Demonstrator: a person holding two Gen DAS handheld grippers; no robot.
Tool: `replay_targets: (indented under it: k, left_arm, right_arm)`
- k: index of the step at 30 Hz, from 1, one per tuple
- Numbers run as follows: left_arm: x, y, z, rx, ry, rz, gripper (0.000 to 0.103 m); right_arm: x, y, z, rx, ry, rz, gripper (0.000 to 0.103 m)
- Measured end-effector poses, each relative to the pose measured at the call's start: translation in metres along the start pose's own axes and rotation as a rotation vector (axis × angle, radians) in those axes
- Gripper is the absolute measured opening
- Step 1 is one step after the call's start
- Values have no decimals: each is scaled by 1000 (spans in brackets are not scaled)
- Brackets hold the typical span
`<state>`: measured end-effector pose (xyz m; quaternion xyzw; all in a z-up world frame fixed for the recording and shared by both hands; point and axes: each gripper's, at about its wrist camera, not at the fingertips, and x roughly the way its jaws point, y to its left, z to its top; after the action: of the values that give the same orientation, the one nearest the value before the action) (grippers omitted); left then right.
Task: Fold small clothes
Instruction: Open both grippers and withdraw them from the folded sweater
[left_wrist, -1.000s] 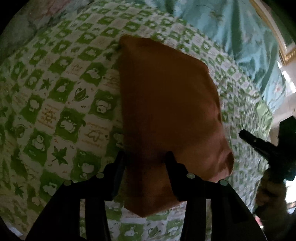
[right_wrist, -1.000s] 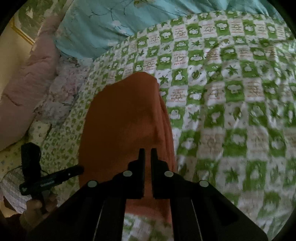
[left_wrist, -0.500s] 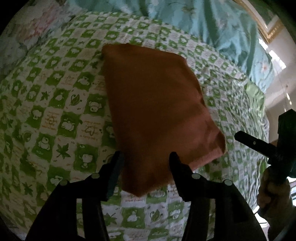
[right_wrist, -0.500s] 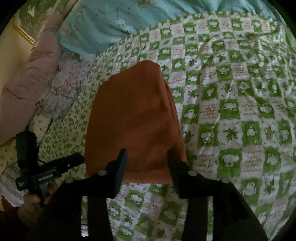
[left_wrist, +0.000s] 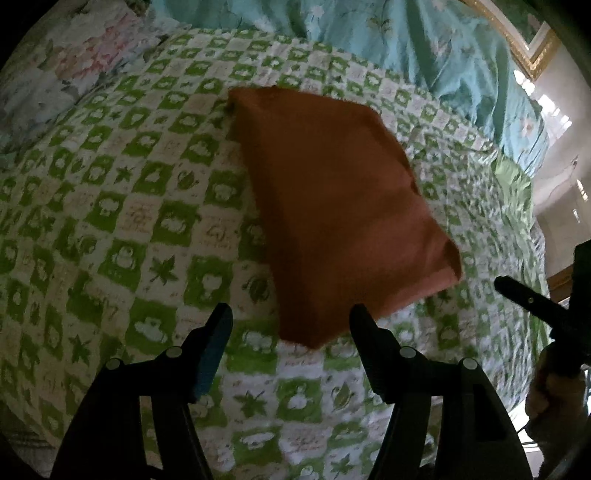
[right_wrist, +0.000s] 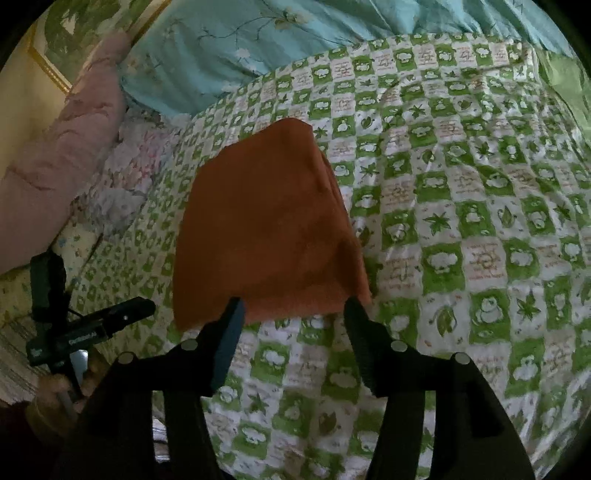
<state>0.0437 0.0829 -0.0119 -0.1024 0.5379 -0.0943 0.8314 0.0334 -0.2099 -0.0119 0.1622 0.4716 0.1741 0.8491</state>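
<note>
A folded orange garment (left_wrist: 332, 206) lies flat on the green-and-white checked bedspread (left_wrist: 129, 221). It also shows in the right wrist view (right_wrist: 266, 229). My left gripper (left_wrist: 291, 325) is open and empty, its jaws wide apart just short of the garment's near corner. My right gripper (right_wrist: 293, 314) is open and empty, just short of the garment's near edge. The right gripper also shows at the right edge of the left wrist view (left_wrist: 535, 306), and the left gripper at the left edge of the right wrist view (right_wrist: 96, 325).
A teal floral quilt (right_wrist: 240, 44) lies bunched at the head of the bed. A pink padded cushion (right_wrist: 62, 147) and a pale floral cloth (right_wrist: 125, 177) lie to the left of the garment. A gold picture frame (left_wrist: 517, 44) hangs on the wall behind.
Both grippers have let go of the orange garment, opened wide and drawn back from it. The garment now lies free on the bedspread.
</note>
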Motion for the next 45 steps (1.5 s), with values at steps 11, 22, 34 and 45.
replay_targets:
  k: [11, 22, 34, 45]
  left_arm:
    - [-13, -17, -23, 142, -43, 147, 80]
    - [-4, -23, -19, 147, -39, 249, 83]
    - [5, -23, -11, 164, -40, 322, 83]
    - [6, -26, 10, 150, -78, 329, 83]
  right_arm:
    - [-4, 12, -20, -100, 0, -2, 67]
    - [14, 27, -25, -183, 47, 0, 77]
    - [32, 34, -25, -225, 78, -15, 81]
    - [41, 41, -7, -269, 62, -21, 84]
